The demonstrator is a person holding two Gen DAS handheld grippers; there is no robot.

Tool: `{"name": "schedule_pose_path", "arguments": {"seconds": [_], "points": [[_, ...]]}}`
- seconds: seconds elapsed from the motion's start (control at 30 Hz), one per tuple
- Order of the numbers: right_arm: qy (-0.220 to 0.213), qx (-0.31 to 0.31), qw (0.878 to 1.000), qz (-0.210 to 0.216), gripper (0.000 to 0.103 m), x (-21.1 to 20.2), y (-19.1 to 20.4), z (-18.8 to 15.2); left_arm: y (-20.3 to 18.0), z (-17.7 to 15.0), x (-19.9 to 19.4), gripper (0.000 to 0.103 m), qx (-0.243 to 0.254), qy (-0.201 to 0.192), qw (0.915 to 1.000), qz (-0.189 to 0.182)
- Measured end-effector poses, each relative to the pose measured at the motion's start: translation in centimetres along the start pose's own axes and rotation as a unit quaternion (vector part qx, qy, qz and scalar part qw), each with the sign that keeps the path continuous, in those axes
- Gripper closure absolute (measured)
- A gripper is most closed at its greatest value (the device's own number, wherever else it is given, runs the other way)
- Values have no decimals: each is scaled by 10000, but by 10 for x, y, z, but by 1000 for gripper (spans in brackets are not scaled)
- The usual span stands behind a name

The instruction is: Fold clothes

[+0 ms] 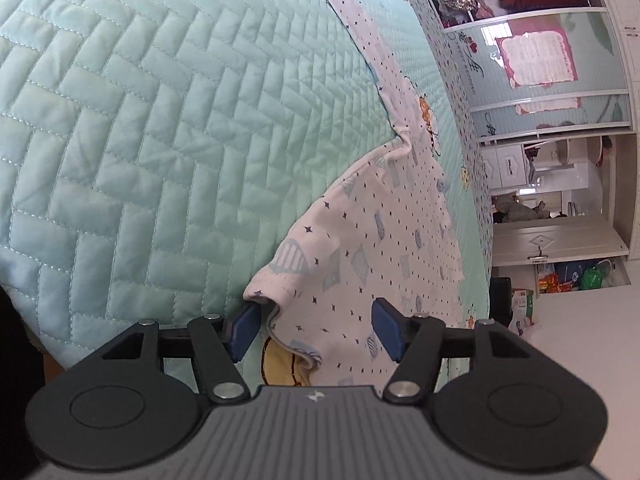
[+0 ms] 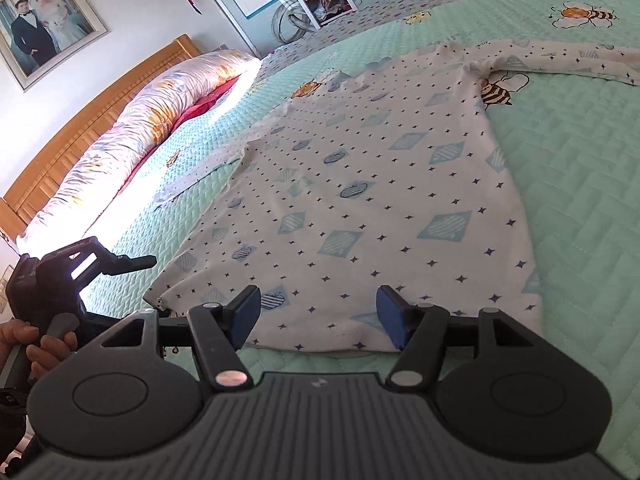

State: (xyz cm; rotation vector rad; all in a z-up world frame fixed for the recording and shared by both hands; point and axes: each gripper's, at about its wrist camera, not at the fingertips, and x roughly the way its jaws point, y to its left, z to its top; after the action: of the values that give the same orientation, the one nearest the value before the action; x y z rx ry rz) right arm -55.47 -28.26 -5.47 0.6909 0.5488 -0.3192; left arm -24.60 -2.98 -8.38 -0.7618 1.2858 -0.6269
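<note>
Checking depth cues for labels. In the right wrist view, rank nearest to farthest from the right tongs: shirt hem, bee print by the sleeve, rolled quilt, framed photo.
1. Shirt hem: just beyond the open right tongs, at the bed's near edge.
2. Bee print: right of centre, beside the sleeve.
3. Rolled quilt: left, along the headboard.
4. Framed photo: top left, on the wall.
</note>
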Motion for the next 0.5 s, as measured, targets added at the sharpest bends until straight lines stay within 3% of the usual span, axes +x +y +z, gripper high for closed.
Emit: {"name": "schedule_pose_path", "arguments": {"seconds": [0.17,0.3,0.43,0.5], "points": [[-247,14,9996,-125,38,-20,-5,2,-4,8,-18,39,130,-428,9989,115],[-433,334,9973,-497,37,-52,-26,-2,-5,13,-25,39,260,-680,9972,189],[-436,1067,9909,-690,36,-68,-56,-12,-8,11,-24,39,428,-717,9961,288],[-434,1395,9878,-549,36,-67,-68,-14,-10,10,-24,39,537,-803,9947,353]]}}
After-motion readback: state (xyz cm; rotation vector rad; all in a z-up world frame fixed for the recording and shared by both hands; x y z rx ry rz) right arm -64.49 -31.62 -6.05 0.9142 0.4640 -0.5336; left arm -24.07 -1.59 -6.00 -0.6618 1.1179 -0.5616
